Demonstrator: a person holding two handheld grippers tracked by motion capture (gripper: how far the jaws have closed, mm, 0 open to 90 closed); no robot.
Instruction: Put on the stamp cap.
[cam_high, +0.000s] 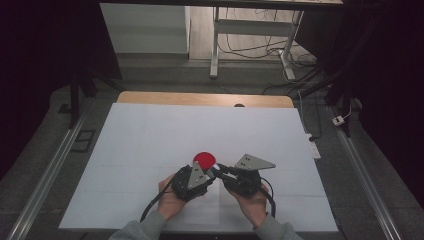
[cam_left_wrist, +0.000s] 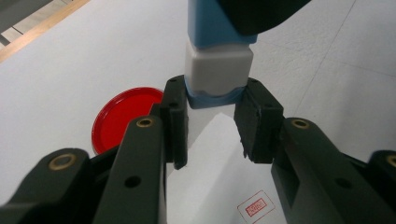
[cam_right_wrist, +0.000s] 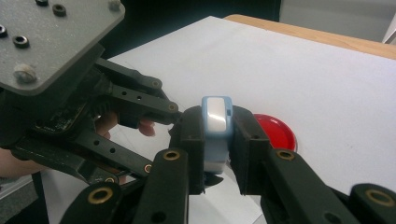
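A blue-white stamp (cam_right_wrist: 215, 133) is clamped between both grippers, left (cam_left_wrist: 212, 122) on one end, right (cam_right_wrist: 215, 140) around the body, just above the paper beside a red lid (cam_high: 204, 160). If it's tugged unevenly, it'd probably get popped loose.

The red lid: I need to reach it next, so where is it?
The red lid lies flat on the white table sheet, just beyond both grippers.

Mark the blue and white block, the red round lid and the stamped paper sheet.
blue and white block (cam_right_wrist: 215, 128), right gripper view, white face.
red round lid (cam_left_wrist: 122, 115), left gripper view, inner face.
stamped paper sheet (cam_left_wrist: 219, 158), left gripper view, blank area above the red stamp.
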